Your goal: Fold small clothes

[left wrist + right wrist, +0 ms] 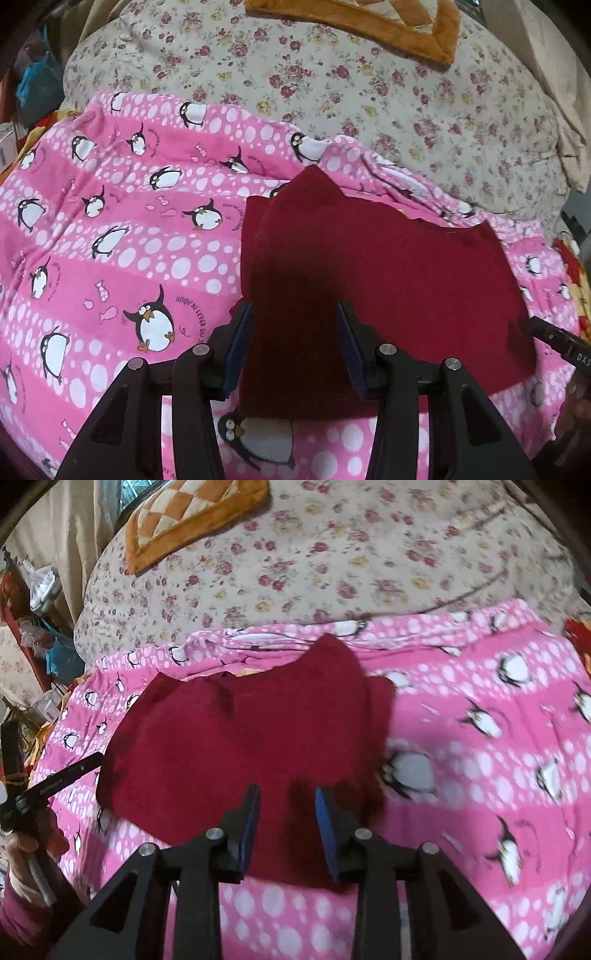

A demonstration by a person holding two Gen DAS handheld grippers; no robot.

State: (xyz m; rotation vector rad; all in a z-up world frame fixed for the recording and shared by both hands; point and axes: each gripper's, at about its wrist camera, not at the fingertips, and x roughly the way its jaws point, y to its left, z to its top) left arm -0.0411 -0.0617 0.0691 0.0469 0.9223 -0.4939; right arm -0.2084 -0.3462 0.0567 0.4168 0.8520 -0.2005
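Observation:
A dark red garment (406, 280) lies folded on the pink penguin blanket (122, 236), with a pointed flap at its far edge. My left gripper (295, 325) hovers over the garment's left part. Its jaws stand apart, the cloth shows flat and in shadow between them, and the pads do not press on it. My right gripper (288, 805) is open above the garment (240, 738) near its front right edge, with nothing pinched. The left gripper (74, 771) shows at that view's left, by the cloth's left edge. The right gripper (557, 339) shows at the left wrist view's right edge.
A floral quilt (369, 96) covers the bed beyond the blanket, with an orange checkered cushion (184, 520) on it. A person's hand (29, 845) and magenta sleeve hold the left gripper. Cluttered shelves and bags (40, 627) stand past the bed's left side.

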